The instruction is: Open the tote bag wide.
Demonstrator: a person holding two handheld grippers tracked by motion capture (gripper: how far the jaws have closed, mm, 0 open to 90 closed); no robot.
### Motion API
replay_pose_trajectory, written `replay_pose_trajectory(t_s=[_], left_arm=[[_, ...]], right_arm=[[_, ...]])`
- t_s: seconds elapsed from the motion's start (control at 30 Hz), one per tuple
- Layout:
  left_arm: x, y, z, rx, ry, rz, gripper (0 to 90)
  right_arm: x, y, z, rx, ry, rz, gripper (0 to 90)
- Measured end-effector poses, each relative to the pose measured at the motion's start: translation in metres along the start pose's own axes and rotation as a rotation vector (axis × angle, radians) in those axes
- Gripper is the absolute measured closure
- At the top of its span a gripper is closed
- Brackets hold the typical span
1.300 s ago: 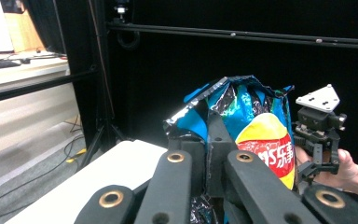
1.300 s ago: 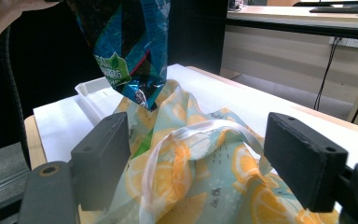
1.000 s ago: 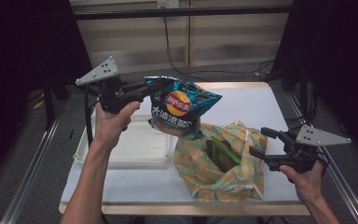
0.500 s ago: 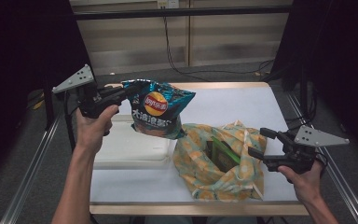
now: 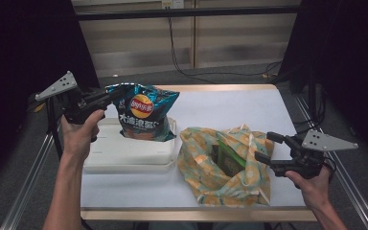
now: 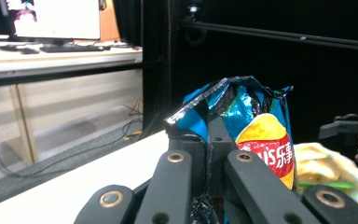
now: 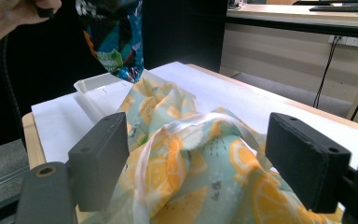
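The white tray [image 5: 124, 155] on the desk [image 5: 230, 105] is taken as the landmark. A blue bag of crisps [image 5: 143, 112] is held in the air above the far right part of this tray, and its lower edge hangs just over the tray's rim. The bag is gripped at its crumpled top corner by the left gripper [image 5: 109, 96], whose jaws are closed tightly on the foil; this is seen clearly in the left gripper view, where the bag [image 6: 251, 135] stands between the two black jaws. To the right of the tray, just beside it, a cloth bag with a lemon pattern [image 5: 230, 167] is lying on the desk, and a green packet [image 5: 230, 160] is seen inside its open mouth. The right gripper [image 5: 268, 148] is held at the right side of the cloth bag, well apart from the tray. Its jaws are spread wide and nothing is pressed between them; in the right gripper view the cloth bag [image 7: 200, 158] lies under and between the jaws.
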State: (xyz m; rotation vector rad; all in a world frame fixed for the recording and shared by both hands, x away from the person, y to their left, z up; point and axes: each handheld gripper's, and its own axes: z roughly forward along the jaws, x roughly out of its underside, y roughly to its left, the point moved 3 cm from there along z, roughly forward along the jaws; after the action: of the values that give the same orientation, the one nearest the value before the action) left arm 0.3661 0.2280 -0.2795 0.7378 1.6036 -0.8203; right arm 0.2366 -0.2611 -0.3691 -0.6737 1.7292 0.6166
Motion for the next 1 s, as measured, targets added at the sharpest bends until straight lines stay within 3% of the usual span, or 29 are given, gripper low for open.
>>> replay_pose_trajectory(t_s=[0.07, 0.17, 0.3, 0.5, 0.67, 0.83, 0.93, 1.0], left_arm=[[0.0, 0.005, -0.004, -0.02, -0.003, -0.006, 89.9], [-0.003, 0.008, -0.011, -0.042, 0.006, 0.015, 89.8], [0.002, 0.022, -0.019, -0.07, -0.002, -0.014, 89.9], [0.026, 0.043, -0.026, -0.092, 0.001, -0.055, 90.0], [0.041, 0.058, -0.028, -0.111, 0.014, -0.049, 89.9], [0.052, 0.074, -0.03, -0.161, 0.072, -0.047, 89.9], [0.057, 0.083, -0.032, -0.161, 0.086, -0.067, 89.8], [0.06, 0.091, -0.035, -0.192, 0.101, -0.08, 89.7]], right_arm=[[0.0, 0.0, 0.0, 0.002, 0.002, 0.0, 21.4], [0.0, 0.0, 0.0, 0.0, 0.001, -0.001, 21.4], [0.0, 0.001, 0.0, 0.001, 0.005, 0.003, 21.3], [-0.001, 0.0, -0.001, 0.004, 0.004, 0.003, 21.3], [0.001, -0.001, -0.001, 0.006, 0.006, 0.006, 21.2], [0.003, 0.001, 0.003, -0.004, 0.012, 0.002, 21.3], [0.004, 0.001, 0.003, -0.006, 0.028, -0.004, 21.0], [0.004, 0.001, 0.003, -0.007, 0.025, -0.007, 20.9]])
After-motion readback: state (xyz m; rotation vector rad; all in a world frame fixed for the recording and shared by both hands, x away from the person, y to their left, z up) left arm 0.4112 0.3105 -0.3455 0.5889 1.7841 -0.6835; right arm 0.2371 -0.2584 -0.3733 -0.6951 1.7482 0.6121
